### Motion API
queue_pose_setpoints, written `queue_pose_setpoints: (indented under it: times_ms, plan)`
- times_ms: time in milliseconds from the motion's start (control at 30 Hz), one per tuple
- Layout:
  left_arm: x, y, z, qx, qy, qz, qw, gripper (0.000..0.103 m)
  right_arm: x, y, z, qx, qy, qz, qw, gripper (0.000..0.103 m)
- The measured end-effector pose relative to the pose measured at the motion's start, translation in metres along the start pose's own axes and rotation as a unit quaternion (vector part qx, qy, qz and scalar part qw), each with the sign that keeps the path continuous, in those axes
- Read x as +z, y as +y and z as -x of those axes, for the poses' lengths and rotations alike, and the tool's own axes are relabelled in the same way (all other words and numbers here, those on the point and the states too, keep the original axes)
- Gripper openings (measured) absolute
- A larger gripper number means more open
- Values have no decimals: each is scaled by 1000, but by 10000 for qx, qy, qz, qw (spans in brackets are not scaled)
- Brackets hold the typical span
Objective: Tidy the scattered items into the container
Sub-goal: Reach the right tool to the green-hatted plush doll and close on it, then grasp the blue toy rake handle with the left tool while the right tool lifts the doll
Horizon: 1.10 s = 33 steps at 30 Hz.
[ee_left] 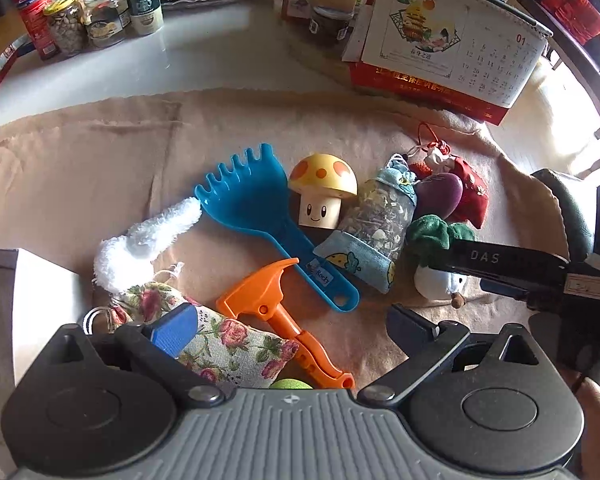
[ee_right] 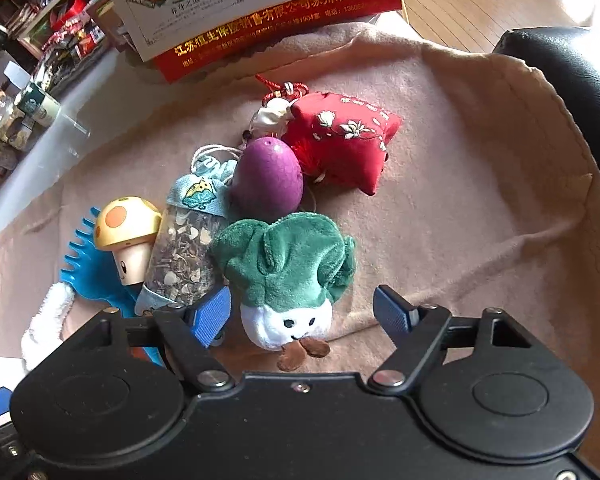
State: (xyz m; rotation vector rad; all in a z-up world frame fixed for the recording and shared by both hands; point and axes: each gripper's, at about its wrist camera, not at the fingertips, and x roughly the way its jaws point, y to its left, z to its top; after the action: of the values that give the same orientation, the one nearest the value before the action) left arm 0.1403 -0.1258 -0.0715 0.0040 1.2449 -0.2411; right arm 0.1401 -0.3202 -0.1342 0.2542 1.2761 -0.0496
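Plush radish [ee_right: 286,280], just below the purple egg [ee_right: 268,178]: light, soft, squashy; right gripper [ee_right: 301,316] spread around its white body, not yet pinching.

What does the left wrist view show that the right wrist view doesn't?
Left wrist only: the orange hammer, the floral pouch under the open left gripper, and the right gripper's finger from the side.

Right wrist only: the whole red pouch, and the open right gripper straddling the plush without pressing it.

Both: mushroom, blue rake, herb pouch, purple egg, calendar.
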Motion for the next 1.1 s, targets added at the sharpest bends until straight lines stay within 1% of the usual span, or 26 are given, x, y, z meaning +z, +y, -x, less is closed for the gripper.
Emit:
queue_pose_setpoints:
  times_ms: [33, 67, 100, 133, 233, 367, 433, 533, 600, 667, 767, 800, 867, 933, 1000, 1033, 1100]
  plan:
    - [1, 3, 0, -12, 2, 56, 10000, 100, 0, 1, -7, -20, 38, 37, 10000, 66]
    - [2, 5, 0, -19, 0, 98, 9999, 100, 0, 1, -13, 56, 76, 47, 9999, 64]
    - [3, 7, 1, -33, -4, 138, 9999, 100, -1, 1, -19, 186, 96, 17, 9998, 56]
    - [4, 10, 1, -55, -1, 185, 9998, 100, -2, 1, -22, 262, 93, 17, 9996, 53]
    - [9, 16, 2, -136, 18, 314, 9994, 100, -8, 9, -16, 127, 32, 386, 9992, 50]
    - [20, 20, -1, -198, 56, 403, 9990, 100, -21, 10, 16, -302, -227, 955, 9947, 50]
    - [28, 19, -5, -196, 83, 417, 9989, 100, -27, 1, 29, -321, -156, 1008, 9943, 50]
    - [36, 15, -18, -236, 152, 438, 9986, 100, -34, -17, 35, -285, 90, 929, 9952, 51]
    - [39, 12, -31, -233, 235, 449, 9984, 100, -37, -27, 33, -374, 182, 897, 9951, 51]
    - [40, 8, -46, -148, 320, 438, 9984, 100, -41, -35, 26, -437, 243, 798, 9956, 51]
    - [40, 7, -67, -55, 430, 461, 9980, 100, -47, -47, 13, -403, 360, 590, 9968, 51]
    - [39, 7, -74, -36, 444, 488, 9978, 100, -49, -49, 10, -368, 352, 545, 9972, 53]
    - [38, 10, -86, -30, 485, 566, 9972, 98, -50, -52, 9, -297, 315, 440, 9981, 54]
    - [38, 15, -98, -18, 550, 710, 9960, 93, -49, -53, 8, -264, 304, 393, 9984, 55]
    - [39, 21, -107, -36, 581, 869, 9945, 92, -51, -54, 3, -227, 375, 353, 9984, 55]
    - [40, 24, -111, -44, 600, 929, 9939, 89, -52, -55, -2, -208, 414, 335, 9984, 55]
    - [43, 29, -118, -50, 619, 980, 9932, 85, -55, -50, -4, -294, 364, 470, 9978, 55]
